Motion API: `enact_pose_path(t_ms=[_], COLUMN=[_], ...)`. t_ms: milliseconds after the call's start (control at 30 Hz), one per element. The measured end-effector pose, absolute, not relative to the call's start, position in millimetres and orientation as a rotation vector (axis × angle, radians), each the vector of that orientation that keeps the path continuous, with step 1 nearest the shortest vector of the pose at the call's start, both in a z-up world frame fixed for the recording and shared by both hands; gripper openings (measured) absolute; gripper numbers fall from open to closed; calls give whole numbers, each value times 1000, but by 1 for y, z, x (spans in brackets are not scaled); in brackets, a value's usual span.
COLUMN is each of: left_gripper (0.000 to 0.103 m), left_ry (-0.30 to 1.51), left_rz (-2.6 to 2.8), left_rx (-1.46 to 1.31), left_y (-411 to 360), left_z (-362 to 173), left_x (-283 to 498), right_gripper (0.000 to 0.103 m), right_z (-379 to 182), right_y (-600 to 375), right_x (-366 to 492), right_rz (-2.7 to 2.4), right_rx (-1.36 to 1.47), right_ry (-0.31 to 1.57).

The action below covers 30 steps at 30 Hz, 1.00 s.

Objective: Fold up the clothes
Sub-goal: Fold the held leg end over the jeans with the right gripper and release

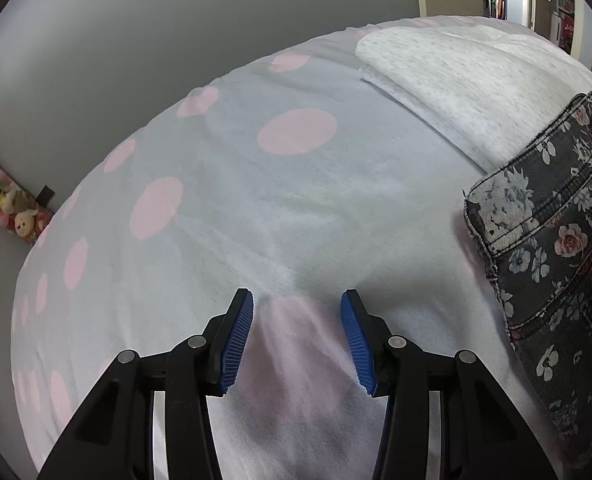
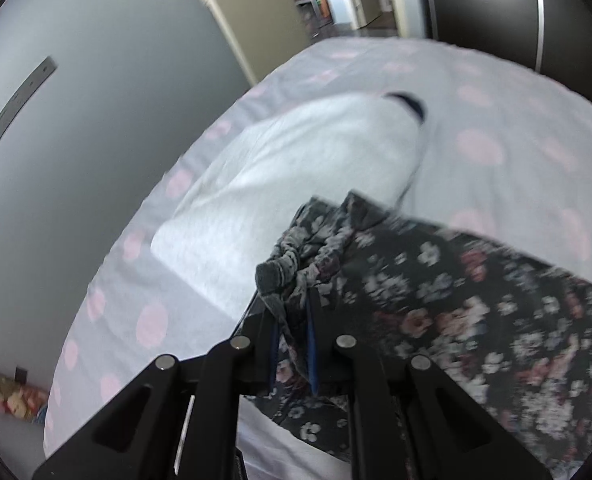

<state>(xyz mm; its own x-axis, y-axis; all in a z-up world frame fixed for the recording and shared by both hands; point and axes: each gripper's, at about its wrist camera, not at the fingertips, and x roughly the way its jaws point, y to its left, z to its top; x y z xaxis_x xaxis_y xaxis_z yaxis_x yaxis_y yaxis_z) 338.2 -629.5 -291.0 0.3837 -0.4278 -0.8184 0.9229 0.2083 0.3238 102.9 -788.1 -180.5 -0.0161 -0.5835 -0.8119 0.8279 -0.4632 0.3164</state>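
On bed (image 1: 256,208): grey garment (image 1: 456,80) folded; floral jeans (image 2: 456,300) unfolded, bunched in clamped right gripper (image 2: 292,344); left gripper (image 1: 297,340) apart, empty

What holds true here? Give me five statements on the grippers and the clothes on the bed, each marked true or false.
1. The right gripper is shut on the floral garment. True.
2. The left gripper holds the floral garment. False: it is open, with only the dotted bedspread between its fingers.
3. A folded white garment lies on the bed. True.
4. The bedspread has blue stripes. False: it has pink dots.
5. The floral garment lies neatly folded. False: it is bunched at the right gripper.
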Motion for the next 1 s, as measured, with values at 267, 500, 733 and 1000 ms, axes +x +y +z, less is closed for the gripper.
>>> enact_pose_path(t_ms=[267, 500, 733, 1000], left_gripper=[48, 48, 48, 48], left_ry=[625, 590, 585, 613], left_rz=[-1039, -1024, -1010, -1040], left_rx=[942, 954, 940, 894], left_y=[-628, -627, -626, -613], left_z=[-292, -294, -293, -280], left_x=[337, 333, 330, 337], right_gripper=[14, 23, 34, 44], right_z=[-214, -216, -191, -148], right_y=[-799, -808, -775, -643], right_x=[112, 120, 111, 66], right_rz=[-1584, -1542, -1433, -1518], right_rx=[1230, 1261, 1340, 1278], right_ry=[399, 463, 389, 241])
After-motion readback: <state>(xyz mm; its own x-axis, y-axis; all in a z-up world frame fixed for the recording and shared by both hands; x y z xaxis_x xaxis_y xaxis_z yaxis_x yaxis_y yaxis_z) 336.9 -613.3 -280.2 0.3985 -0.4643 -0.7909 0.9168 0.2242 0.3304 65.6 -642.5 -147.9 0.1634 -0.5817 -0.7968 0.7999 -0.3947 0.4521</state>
